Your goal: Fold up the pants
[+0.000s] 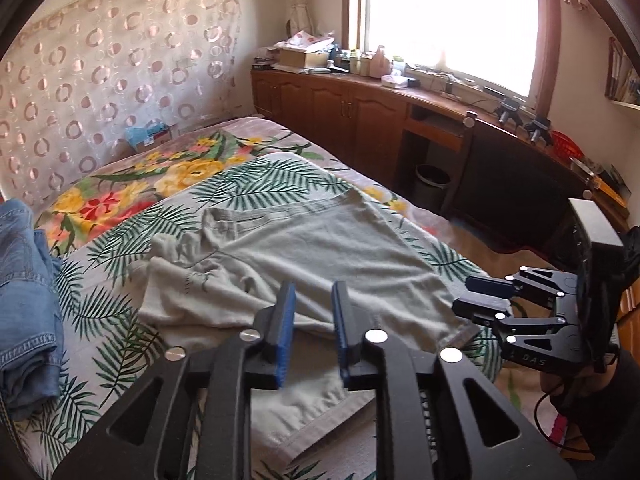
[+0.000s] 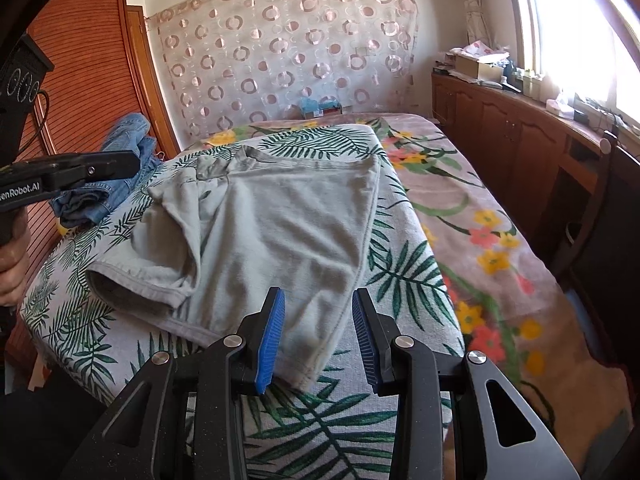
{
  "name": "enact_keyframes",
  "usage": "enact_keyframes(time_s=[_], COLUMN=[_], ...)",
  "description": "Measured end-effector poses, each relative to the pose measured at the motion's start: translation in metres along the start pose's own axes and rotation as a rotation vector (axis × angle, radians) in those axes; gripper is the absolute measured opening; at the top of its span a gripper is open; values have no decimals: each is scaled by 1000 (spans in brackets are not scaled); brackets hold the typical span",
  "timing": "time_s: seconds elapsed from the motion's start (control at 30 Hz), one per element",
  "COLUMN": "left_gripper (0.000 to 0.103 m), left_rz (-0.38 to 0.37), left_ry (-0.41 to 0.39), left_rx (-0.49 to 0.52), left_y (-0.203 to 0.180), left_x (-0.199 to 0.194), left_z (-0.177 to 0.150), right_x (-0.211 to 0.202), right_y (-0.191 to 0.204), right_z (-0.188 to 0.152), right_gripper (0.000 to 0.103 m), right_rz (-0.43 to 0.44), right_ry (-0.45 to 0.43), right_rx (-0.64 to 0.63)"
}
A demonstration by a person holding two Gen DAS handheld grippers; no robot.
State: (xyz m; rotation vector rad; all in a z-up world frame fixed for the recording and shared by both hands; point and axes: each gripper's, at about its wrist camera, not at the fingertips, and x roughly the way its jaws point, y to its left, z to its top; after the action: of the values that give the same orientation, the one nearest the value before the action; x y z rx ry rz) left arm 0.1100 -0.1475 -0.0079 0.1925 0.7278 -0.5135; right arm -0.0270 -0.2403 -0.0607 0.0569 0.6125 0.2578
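Right wrist view shows us the grey pants [image 2: 264, 232] lying on the leaf-print blanket [image 2: 400, 272] on the bed. We think one fold is already done, because the pants look doubled over, but one side is still bumpy. We guess another fold is left. Our right gripper [image 2: 319, 336] is a little open over the near hem, holding nothing. Our left gripper [image 1: 314, 330] is a little open too, and empty. On its side we can read "enRobot.AI". The other gripper's body says "DAS".
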Motion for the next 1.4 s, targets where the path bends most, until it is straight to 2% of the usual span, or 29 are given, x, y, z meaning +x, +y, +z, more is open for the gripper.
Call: enact_keyframes(time_s=[0.03, 0.1, 0.13, 0.2, 0.23, 0.27, 0.3, 0.4, 0.53, 0.6, 0.8, 0.93, 1.0, 1.33, 1.4], left_gripper=[31, 44, 44, 52, 58, 74, 82, 82, 82, 82, 82, 82, 82, 82, 82], left_rz=[5, 13, 17, 38, 48, 51, 47, 34, 69, 61, 100, 99, 139, 129, 128], left_ry=[-2, -8, -9, -6, -3, -6, -14, -1, -9, -9, 25, 48, 43, 38, 35], left_rx=[-5, -22, -24, -26, -27, -30, -40, -68, -88, -95, -119, -160, -169, -154, -156], left_y=[2, 10, 13, 19, 22, 25, 28, 37, 45, 48, 59, 69, 74, 72, 72], left_x=[1, -1, -1, -1, 0, -1, -2, -2, -5, -5, 1, 11, 14, 9, 7], left_z=[-2, -8, -10, -16, -19, -23, -26, -36, -50, -56, -73, -88, -94, -98, -98], right_x=[1, 3, 5, 8, 10, 11, 12, 17, 21, 24, 35, 46, 48, 53, 54], right_y=[2, 5, 8, 14, 16, 18, 20, 25, 28, 28, 24, 22, 22, 22, 28], right_z=[0, 1, 2, 3, 4, 4, 5, 6, 9, 9, 14, 20, 20, 24, 24], right_gripper=[36, 36, 36, 36, 36, 36, 36, 36, 36, 36, 36, 36, 36, 36, 18], right_rz=[4, 12, 16, 26, 31, 36, 42, 55, 76, 85, 116, 133, 139, 135, 138], right_ry=[0, 1, 3, 5, 6, 8, 10, 16, 23, 29, 43, 62, 73, 97, 97], right_rx=[-4, -12, -18, -28, -34, -39, -44, -61, -77, -84, -87, -88, -96, -110, -125])
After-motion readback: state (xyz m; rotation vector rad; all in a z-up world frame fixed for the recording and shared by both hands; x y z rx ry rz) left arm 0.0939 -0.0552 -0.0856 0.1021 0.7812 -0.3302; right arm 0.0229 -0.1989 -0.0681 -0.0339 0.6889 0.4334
